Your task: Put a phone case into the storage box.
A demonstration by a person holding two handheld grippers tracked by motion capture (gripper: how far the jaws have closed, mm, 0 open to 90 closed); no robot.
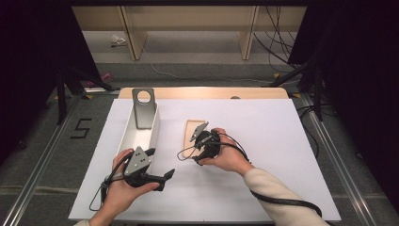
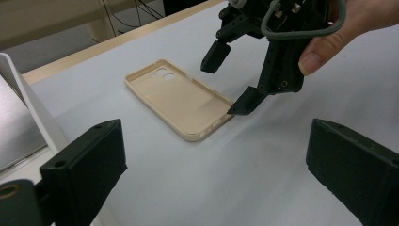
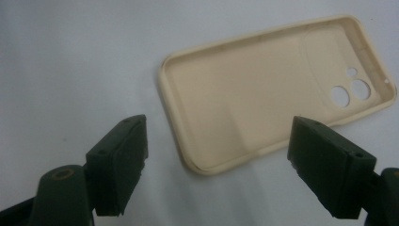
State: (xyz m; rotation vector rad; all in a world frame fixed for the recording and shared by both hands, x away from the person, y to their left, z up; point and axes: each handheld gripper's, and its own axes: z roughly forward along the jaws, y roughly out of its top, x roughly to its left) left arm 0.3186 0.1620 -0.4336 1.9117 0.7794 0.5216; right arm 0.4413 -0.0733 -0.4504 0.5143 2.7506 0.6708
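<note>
A beige phone case (image 1: 191, 127) lies hollow side up on the white table (image 1: 263, 141), camera holes toward the far end. My right gripper (image 1: 195, 146) hovers at its near end, open, one jaw tip by the case's near corner and the other raised above it. In the right gripper view the case (image 3: 263, 94) lies just ahead of the right gripper (image 3: 219, 139), whose pads touch nothing. The left gripper (image 1: 161, 163) is held open at the front left, empty, pointing toward the case (image 2: 181, 96) and the right gripper (image 2: 227, 82).
A long white open box (image 1: 153, 134) stands left of the case, with a grey metal plate (image 1: 143, 110) with a round hole leaning at its far end. The box wall (image 2: 28, 108) is close to my left gripper. Cables trail from both hands toward the front edge.
</note>
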